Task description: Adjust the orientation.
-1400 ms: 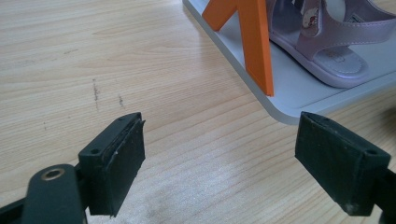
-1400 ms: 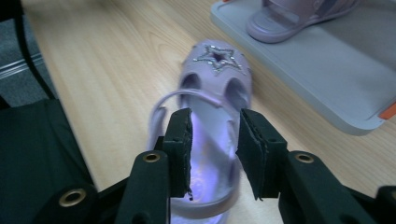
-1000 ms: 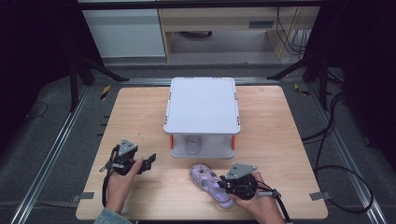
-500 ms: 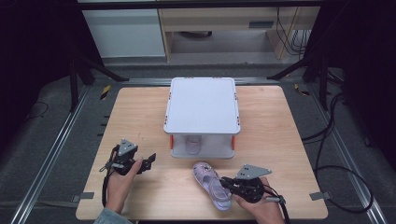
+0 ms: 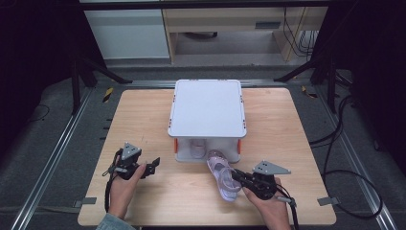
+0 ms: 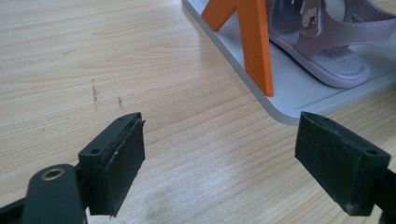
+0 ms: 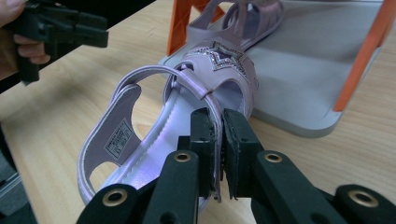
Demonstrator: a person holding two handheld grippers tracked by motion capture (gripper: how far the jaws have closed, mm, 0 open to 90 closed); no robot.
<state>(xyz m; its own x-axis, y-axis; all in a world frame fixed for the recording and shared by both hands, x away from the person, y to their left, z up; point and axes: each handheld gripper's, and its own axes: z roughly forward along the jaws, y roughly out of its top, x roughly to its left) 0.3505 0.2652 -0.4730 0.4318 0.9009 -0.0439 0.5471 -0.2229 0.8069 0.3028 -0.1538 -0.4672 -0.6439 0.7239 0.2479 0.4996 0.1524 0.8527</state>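
A lilac sandal [image 5: 222, 175] lies on the table in front of the white rack [image 5: 207, 108], its toe at the edge of the rack's lower shelf [image 7: 299, 70]. My right gripper [image 7: 219, 149] is shut on the side edge of the sandal [image 7: 187, 107], and sits to the sandal's right in the high view [image 5: 239, 177]. A second lilac sandal [image 6: 327, 42] rests on the lower shelf [image 6: 289, 93], behind an orange leg [image 6: 254, 42]. My left gripper [image 6: 229, 163] is open and holds nothing, low over the table left of the rack [image 5: 153, 165].
The rack stands mid-table on orange legs, with its white top covering most of the lower shelf. Bare wood lies to the left and right of it. Cables trail off the table's right side [image 5: 344, 172]. The left gripper [image 7: 60, 28] is visible far off in the right gripper view.
My right gripper has carried the sandal forward and turned it, so its toe now reaches the rack's lower shelf. The left gripper has stayed put.
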